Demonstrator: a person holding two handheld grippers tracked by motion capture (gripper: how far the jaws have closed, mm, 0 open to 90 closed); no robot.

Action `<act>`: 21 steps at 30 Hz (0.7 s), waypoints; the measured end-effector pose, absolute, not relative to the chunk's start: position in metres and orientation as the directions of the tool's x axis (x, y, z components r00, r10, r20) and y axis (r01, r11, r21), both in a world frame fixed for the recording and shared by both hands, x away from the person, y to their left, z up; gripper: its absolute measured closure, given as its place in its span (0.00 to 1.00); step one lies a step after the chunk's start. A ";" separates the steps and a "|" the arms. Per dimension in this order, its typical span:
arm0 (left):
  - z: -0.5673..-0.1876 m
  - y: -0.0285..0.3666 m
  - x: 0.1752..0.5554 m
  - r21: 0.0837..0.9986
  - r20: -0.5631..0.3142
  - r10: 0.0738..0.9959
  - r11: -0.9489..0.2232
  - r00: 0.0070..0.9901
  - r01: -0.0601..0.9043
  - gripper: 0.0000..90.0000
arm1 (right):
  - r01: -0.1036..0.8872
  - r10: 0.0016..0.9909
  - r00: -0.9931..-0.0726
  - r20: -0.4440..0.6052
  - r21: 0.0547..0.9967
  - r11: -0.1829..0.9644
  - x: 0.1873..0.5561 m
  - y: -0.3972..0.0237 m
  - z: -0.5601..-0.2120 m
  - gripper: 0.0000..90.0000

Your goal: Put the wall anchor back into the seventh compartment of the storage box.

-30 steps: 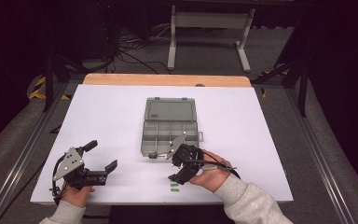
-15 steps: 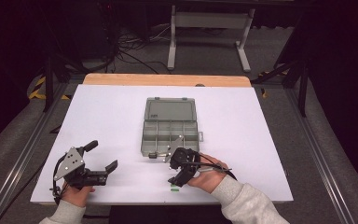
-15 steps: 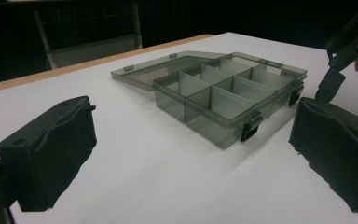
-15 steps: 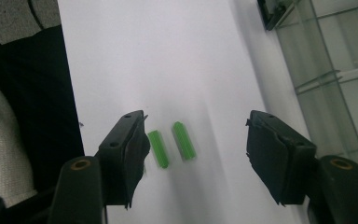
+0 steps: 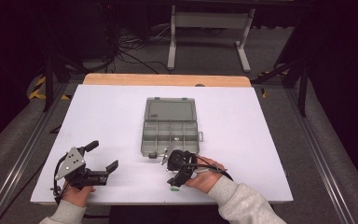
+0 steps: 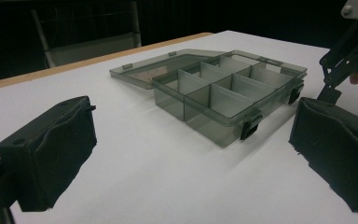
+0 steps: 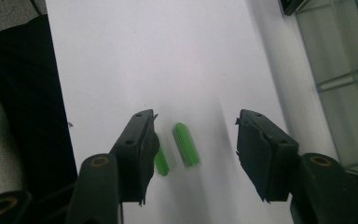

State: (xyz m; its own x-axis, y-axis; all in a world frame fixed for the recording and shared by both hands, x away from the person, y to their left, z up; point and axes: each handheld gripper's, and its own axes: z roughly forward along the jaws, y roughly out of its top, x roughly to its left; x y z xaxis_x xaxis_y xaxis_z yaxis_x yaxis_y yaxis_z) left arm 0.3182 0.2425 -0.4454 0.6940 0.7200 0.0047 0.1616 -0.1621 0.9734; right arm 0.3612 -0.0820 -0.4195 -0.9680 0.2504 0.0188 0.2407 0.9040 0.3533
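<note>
Right tongs [image 5: 175,181] are pointing down at the bench [image 5: 261,140] near its 6 o'clock edge, hand gripping from behind, sleeve grey knit. Jaws have just been closing but are standing apart, pads not pressing anything; one ribbed green plastic plug [image 7: 186,144] is lying between them, a second green plug [image 7: 161,161] is sitting just beside the jaw at 9 o'clock. Left tongs [image 5: 100,158] are resting low toward 7 o'clock, jaws wide open, padded black faces. Translucent grey compartment box [image 5: 170,133] is sitting mid-bench, hinged lid flat open toward 12 o'clock.
</note>
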 end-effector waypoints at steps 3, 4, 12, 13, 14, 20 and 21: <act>-0.446 0.242 0.318 0.974 0.006 0.722 -0.159 0.692 0.158 0.01 | 0.244 0.252 -0.968 0.023 0.346 0.906 0.362 -0.082 -0.422 0.58; -0.446 0.243 0.318 0.974 0.006 0.721 -0.161 0.693 0.159 0.01 | 0.245 0.253 -0.967 0.022 0.343 0.907 0.362 -0.082 -0.422 0.59; -0.446 0.243 0.319 0.971 0.009 0.716 -0.173 0.698 0.164 0.01 | 0.230 0.240 -0.971 0.007 0.316 0.921 0.362 -0.080 -0.426 0.75; -0.446 0.243 0.319 0.971 0.009 0.717 -0.172 0.697 0.165 0.01 | 0.230 0.239 -0.971 0.011 0.312 0.922 0.361 -0.080 -0.426 0.78; -0.446 0.243 0.319 0.971 0.010 0.717 -0.174 0.697 0.164 0.01 | 0.228 0.237 -0.972 0.011 0.311 0.923 0.360 -0.079 -0.426 0.81; -0.446 0.243 0.319 0.973 0.007 0.720 -0.166 0.694 0.163 0.01 | 0.197 0.210 -0.978 -0.009 0.305 0.932 0.359 -0.079 -0.426 0.93; -0.446 0.243 0.319 0.972 0.007 0.720 -0.168 0.694 0.164 0.01 | 0.194 0.208 -0.978 -0.015 0.305 0.933 0.359 -0.079 -0.426 0.93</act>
